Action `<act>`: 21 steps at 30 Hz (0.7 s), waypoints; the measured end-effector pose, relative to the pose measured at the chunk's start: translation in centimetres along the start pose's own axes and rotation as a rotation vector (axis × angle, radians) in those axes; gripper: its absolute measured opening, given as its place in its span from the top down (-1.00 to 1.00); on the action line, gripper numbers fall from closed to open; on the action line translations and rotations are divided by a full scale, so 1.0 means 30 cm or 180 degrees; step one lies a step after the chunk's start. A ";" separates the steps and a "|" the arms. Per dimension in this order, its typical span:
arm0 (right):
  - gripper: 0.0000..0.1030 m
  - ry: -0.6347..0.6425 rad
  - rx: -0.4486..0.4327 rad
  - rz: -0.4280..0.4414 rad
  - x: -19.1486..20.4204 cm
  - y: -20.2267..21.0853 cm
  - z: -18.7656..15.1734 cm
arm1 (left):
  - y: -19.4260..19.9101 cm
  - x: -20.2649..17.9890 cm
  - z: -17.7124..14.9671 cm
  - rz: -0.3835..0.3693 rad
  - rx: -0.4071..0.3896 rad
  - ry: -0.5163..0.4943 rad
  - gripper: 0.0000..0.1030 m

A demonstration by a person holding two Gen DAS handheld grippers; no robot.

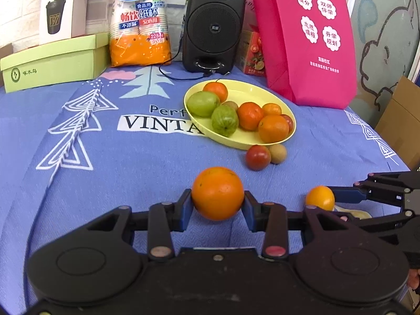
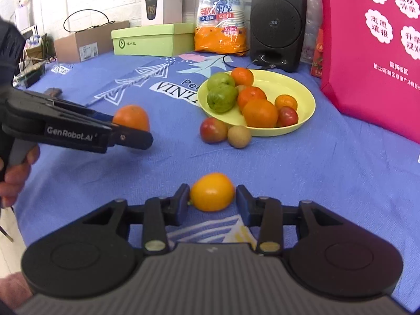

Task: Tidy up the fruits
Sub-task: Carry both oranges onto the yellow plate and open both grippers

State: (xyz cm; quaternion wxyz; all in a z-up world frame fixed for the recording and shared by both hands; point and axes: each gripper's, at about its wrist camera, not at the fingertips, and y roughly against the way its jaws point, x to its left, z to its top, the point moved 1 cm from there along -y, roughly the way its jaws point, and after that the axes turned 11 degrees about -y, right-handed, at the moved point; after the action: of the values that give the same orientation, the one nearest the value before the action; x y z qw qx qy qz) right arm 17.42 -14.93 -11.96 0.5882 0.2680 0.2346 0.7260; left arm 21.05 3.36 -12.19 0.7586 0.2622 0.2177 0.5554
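— From my left wrist?
— My left claw (image 1: 218,206) clenches a large orange (image 1: 218,193) above the blue printed tablecloth (image 1: 92,162); the yellow plate (image 1: 249,93) of fruit sits toward its far edge, before a black speaker (image 1: 214,23).

— And the right?
— My right claw (image 2: 212,202) brackets a small yellow-orange citrus (image 2: 212,192) at the cloth's near edge, left pad touching, right pad apart. A pink bag (image 2: 372,52) stands far right.

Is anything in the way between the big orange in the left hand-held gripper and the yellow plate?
Mostly clear. The big round orange faces open blue cloth; only a small red fruit and brown kiwi sit at the round yellow plastic plate's near rim.
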 end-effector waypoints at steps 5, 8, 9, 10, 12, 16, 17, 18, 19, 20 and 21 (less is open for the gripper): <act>0.32 0.0003 -0.0045 -0.0021 -0.003 0.008 0.008 | 0.001 0.003 0.013 -0.0009 -0.0013 -0.0026 0.24; 0.32 -0.0011 -0.0080 -0.0014 -0.011 0.021 0.019 | 0.002 -0.001 0.033 -0.0027 -0.0027 -0.0070 0.24; 0.32 -0.0017 -0.0105 -0.0010 -0.016 0.027 0.029 | 0.001 -0.005 0.046 -0.0038 -0.0038 -0.0110 0.24; 0.32 -0.0027 -0.0135 -0.0002 -0.023 0.033 0.043 | -0.002 -0.008 0.062 -0.0044 -0.0051 -0.0152 0.24; 0.32 -0.0018 -0.0193 -0.0001 -0.038 0.041 0.079 | -0.011 -0.010 0.102 -0.0057 -0.0086 -0.0214 0.24; 0.32 0.0089 -0.0288 -0.0051 -0.059 0.045 0.157 | -0.043 -0.007 0.193 -0.0115 -0.0159 -0.0278 0.24; 0.32 0.0104 -0.0310 -0.0045 -0.067 0.045 0.175 | -0.056 -0.004 0.218 -0.0124 -0.0165 -0.0283 0.24; 0.32 0.0114 -0.0331 -0.0041 -0.075 0.043 0.194 | -0.071 0.000 0.242 -0.0132 -0.0168 -0.0276 0.24; 0.32 0.0126 -0.0351 -0.0051 -0.081 0.039 0.214 | -0.086 0.002 0.266 -0.0140 -0.0174 -0.0269 0.24; 0.32 0.0138 -0.0365 -0.0063 -0.088 0.033 0.232 | -0.105 0.005 0.289 -0.0159 -0.0180 -0.0269 0.24; 0.32 0.0152 -0.0369 -0.0068 -0.095 0.024 0.249 | -0.123 0.007 0.312 -0.0172 -0.0180 -0.0272 0.24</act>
State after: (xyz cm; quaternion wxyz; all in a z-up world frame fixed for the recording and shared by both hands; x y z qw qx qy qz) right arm 22.34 -17.68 -6.25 0.6048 0.2136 0.2089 0.7382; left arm 29.63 1.19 -7.38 0.7890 0.2581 0.1764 0.5289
